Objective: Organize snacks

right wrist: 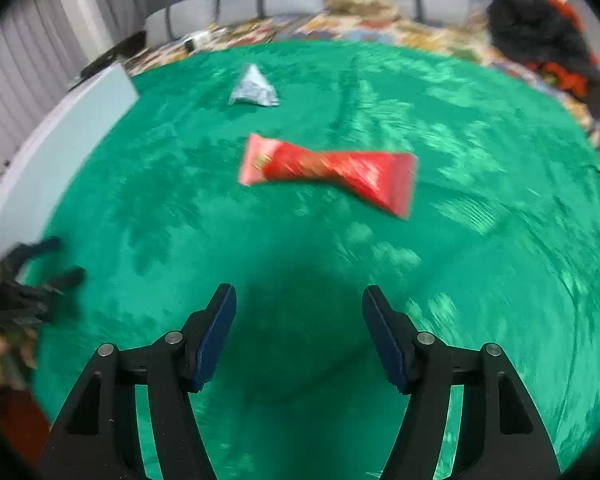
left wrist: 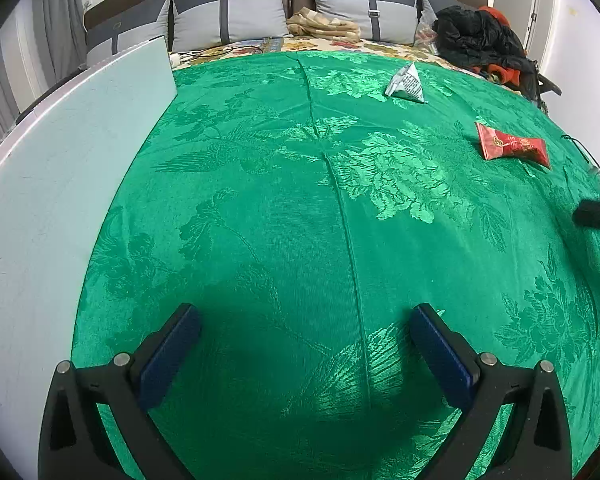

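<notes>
I am holding my left gripper [left wrist: 306, 334] spread wide and empty over the green cloth [left wrist: 284, 220], seeing the silver packet [left wrist: 406, 83] lying at one o'clock and the red packet [left wrist: 512, 146] at two, while my right gripper [right wrist: 298, 320] is gaping empty toward that red packet [right wrist: 328, 172] at twelve.

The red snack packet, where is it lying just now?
The red snack packet lies on the green cloth, ahead of the open right claw, with the silver pyramid packet beyond it.

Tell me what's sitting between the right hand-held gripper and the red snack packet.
Nothing but bare green cloth. In the right wrist view, the right hand-held gripper is open, and the red snack packet lies ahead on the cloth.
</notes>
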Action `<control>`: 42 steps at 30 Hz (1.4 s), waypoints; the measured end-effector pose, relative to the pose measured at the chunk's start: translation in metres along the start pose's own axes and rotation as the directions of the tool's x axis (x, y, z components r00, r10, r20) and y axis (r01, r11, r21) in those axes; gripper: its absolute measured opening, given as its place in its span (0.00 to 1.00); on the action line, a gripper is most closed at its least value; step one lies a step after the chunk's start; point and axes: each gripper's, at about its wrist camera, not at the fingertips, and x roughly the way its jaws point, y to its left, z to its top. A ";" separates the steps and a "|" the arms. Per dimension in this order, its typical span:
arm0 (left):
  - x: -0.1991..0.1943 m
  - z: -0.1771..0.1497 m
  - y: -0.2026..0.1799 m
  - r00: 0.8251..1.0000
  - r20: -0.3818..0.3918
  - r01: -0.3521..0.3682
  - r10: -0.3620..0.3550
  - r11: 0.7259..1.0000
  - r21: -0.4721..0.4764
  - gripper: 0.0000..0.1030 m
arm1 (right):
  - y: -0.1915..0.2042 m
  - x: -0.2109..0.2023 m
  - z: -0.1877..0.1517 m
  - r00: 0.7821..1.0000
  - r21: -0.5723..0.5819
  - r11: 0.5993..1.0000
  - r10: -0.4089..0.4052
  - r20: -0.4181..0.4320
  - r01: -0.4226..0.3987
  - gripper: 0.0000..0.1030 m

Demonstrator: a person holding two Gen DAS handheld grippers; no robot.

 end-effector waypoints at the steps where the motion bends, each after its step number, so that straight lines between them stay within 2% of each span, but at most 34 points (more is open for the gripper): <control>1: 0.000 0.000 0.000 1.000 0.000 0.000 0.000 1.000 0.000 1.00 | 0.000 0.004 -0.003 0.999 -0.005 0.999 -0.035 0.022 0.035 0.67; 5: 0.001 0.001 0.001 1.000 -0.001 -0.002 0.002 1.000 -0.003 1.00 | -0.001 0.008 -0.023 0.991 0.010 0.995 -0.096 0.089 0.096 0.68; 6: 0.001 0.001 0.001 1.000 -0.002 -0.003 0.003 1.000 -0.004 1.00 | 0.000 0.008 -0.026 0.990 0.012 0.995 -0.098 0.099 0.098 0.75; 7: 0.001 0.003 0.001 1.000 -0.008 -0.005 0.005 1.000 -0.007 1.00 | -0.002 0.007 -0.026 0.990 0.014 0.995 -0.099 0.098 0.098 0.77; 10: 0.009 0.021 -0.005 0.996 -0.085 -0.005 0.001 0.999 -0.044 1.00 | -0.004 0.006 -0.025 0.990 0.002 0.993 -0.115 0.086 0.115 0.81; 13: 0.023 0.061 -0.020 0.990 -0.081 0.108 -0.115 0.990 -0.090 1.00 | -0.001 0.007 -0.027 0.990 -0.001 0.993 -0.117 0.084 0.118 0.82; 18: 0.061 0.156 -0.062 0.983 -0.055 0.167 -0.174 0.980 -0.104 1.00 | 0.003 0.008 -0.025 0.990 0.001 0.993 -0.116 0.084 0.117 0.83; 21: 0.086 0.200 -0.080 0.985 -0.042 0.162 -0.168 0.980 -0.119 1.00 | 0.001 0.008 -0.026 0.990 0.001 0.993 -0.116 0.084 0.116 0.83; 25: 0.122 0.234 -0.103 0.993 -0.052 0.101 -0.106 0.991 -0.093 1.00 | 0.001 0.007 -0.026 0.990 0.001 0.993 -0.117 0.084 0.117 0.83; 28: 0.150 0.240 -0.118 0.997 -0.082 -0.003 0.001 1.000 -0.026 0.99 | 0.002 0.008 -0.026 0.990 0.001 0.993 -0.115 0.084 0.115 0.83; 29: 0.155 0.239 -0.118 0.996 -0.083 -0.018 0.017 1.000 -0.020 0.92 | 0.004 0.008 -0.026 0.990 0.001 0.993 -0.114 0.084 0.115 0.83; 30: 0.159 0.237 -0.116 0.996 -0.082 -0.019 0.017 0.999 -0.026 0.78 | 0.003 0.006 -0.027 0.990 0.002 0.993 -0.114 0.085 0.114 0.83; 31: 0.155 0.236 -0.112 0.999 -0.043 -0.007 0.005 0.999 -0.042 0.65 | 0.003 0.006 -0.027 0.990 0.002 0.993 -0.114 0.085 0.114 0.83; 32: 0.149 0.235 -0.107 1.000 -0.007 0.001 -0.002 0.998 -0.059 0.43 | 0.003 0.006 -0.027 0.990 0.002 0.993 -0.114 0.085 0.115 0.83; 37: 0.132 0.220 -0.085 0.997 -0.007 0.072 -0.073 0.995 -0.067 0.42 | 0.003 0.006 -0.028 0.990 0.002 0.993 -0.115 0.084 0.115 0.83; 42: 0.080 0.160 -0.056 0.992 -0.025 0.125 -0.126 0.991 -0.048 0.42 | 0.005 0.004 -0.030 0.990 0.003 0.993 -0.117 0.084 0.117 0.83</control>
